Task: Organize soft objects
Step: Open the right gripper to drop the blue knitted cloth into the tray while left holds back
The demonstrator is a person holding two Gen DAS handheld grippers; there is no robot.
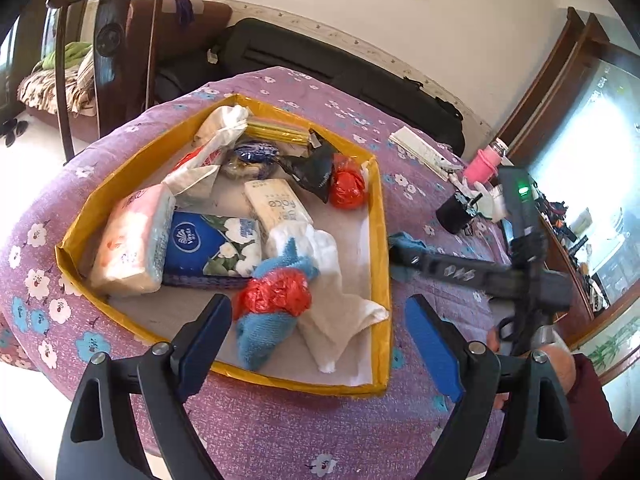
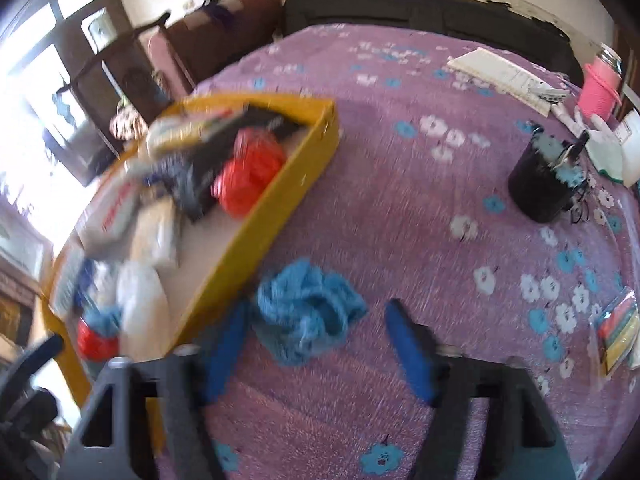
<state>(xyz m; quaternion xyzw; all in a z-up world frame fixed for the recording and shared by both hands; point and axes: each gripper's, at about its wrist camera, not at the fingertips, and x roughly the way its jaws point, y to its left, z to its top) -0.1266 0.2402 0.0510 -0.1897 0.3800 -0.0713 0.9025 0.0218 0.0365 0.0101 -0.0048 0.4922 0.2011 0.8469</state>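
A yellow box [image 1: 382,216] on the purple flowered table holds soft things: tissue packs [image 1: 132,236], a blue towel [image 1: 264,336] with a red bag [image 1: 276,294] on it, a white cloth [image 1: 340,312] and another red bag [image 1: 348,186]. My left gripper [image 1: 318,344] is open and empty above the box's near side. A loose blue cloth [image 2: 308,312] lies on the table just outside the box [image 2: 288,184]. My right gripper [image 2: 316,344] is open, its fingers on either side of that cloth; it also shows in the left wrist view [image 1: 404,256]. The right wrist view is blurred.
A black cup [image 2: 540,184], a pink bottle [image 2: 598,92], a white power strip [image 2: 504,76] and a pack of coloured cloths [image 2: 618,328] sit on the table's right side. A dark chair [image 1: 108,44] and a black sofa [image 1: 340,72] stand behind the table.
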